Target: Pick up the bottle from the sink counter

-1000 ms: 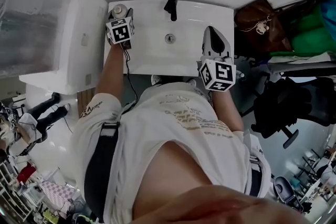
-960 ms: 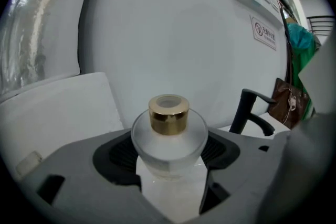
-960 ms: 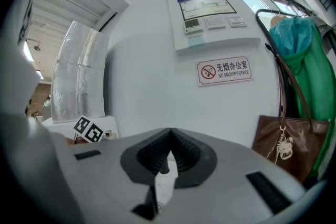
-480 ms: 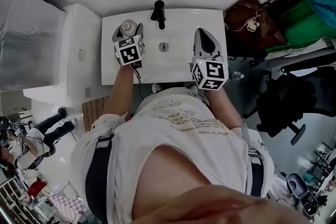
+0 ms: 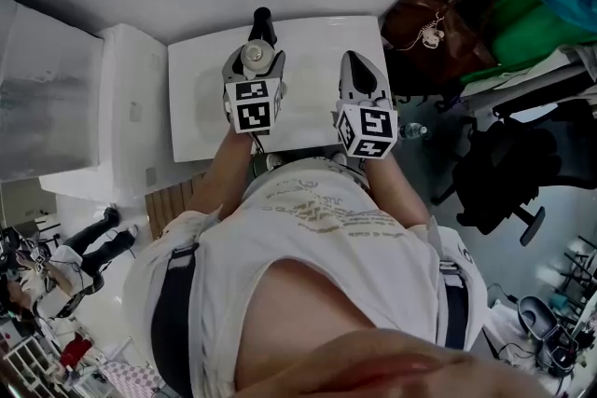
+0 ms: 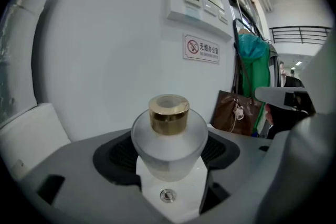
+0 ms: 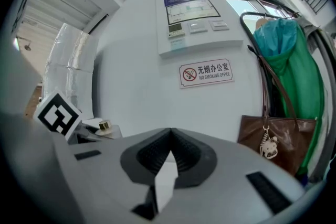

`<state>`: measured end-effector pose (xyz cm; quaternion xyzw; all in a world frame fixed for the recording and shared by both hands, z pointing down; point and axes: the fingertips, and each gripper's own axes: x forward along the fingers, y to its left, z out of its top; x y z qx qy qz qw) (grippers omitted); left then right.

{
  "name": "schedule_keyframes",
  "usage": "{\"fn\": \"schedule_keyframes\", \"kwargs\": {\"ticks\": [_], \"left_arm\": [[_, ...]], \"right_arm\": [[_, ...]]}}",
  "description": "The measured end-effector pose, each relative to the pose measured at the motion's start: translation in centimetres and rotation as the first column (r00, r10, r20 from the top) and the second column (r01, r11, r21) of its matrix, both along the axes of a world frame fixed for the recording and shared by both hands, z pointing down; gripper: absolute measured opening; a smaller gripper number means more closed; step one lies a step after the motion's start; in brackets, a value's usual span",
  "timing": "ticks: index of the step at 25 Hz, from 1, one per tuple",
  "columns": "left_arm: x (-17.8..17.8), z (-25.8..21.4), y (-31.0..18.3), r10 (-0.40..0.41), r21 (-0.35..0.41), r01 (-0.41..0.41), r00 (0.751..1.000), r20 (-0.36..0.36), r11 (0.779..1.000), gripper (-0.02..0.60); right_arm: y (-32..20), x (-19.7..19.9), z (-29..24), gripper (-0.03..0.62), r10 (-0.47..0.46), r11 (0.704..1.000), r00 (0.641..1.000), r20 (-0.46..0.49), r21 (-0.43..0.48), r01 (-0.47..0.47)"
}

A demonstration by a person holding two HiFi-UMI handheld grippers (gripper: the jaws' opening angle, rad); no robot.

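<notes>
A frosted round bottle (image 5: 254,57) with a gold cap is held upright between the jaws of my left gripper (image 5: 253,73), above the middle of the white sink (image 5: 193,112) and just in front of the black faucet (image 5: 262,21). In the left gripper view the bottle (image 6: 168,136) fills the gap of the left gripper (image 6: 169,165), and the sink drain (image 6: 167,195) shows far below it. My right gripper (image 5: 356,62) hovers over the sink's right side, shut and empty; its jaws (image 7: 167,157) meet. From there the bottle (image 7: 105,126) shows at the left.
A white cabinet (image 5: 131,107) stands left of the sink. A brown bag (image 5: 422,23) and green clothing (image 5: 522,19) hang at the right, with a black office chair (image 5: 494,172) below them. A no-smoking sign (image 7: 206,72) is on the wall.
My left gripper has carried the bottle from the sink's back left corner rightward to the middle, up off the counter. The right gripper has stayed about where it was.
</notes>
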<state>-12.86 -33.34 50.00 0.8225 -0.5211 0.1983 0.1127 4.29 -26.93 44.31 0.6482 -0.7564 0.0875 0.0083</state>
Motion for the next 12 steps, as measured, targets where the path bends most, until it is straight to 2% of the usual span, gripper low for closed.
{"fn": "schedule_keyframes", "kwargs": {"ticks": [7, 12], "left_arm": [[4.7, -1.3, 2.3, 0.127, 0.028, -0.128, 0.992, 0.014, 0.991, 0.351], [6.0, -1.4, 3.3, 0.175, 0.026, -0.176, 0.984, 0.02, 0.984, 0.351]], "right_arm": [[0.7, 0.9, 0.1, 0.025, 0.021, 1.0, 1.0, -0.002, -0.001, -0.021], [1.1, 1.6, 0.3, 0.023, 0.051, 0.999, 0.999, -0.012, 0.001, -0.051]]}}
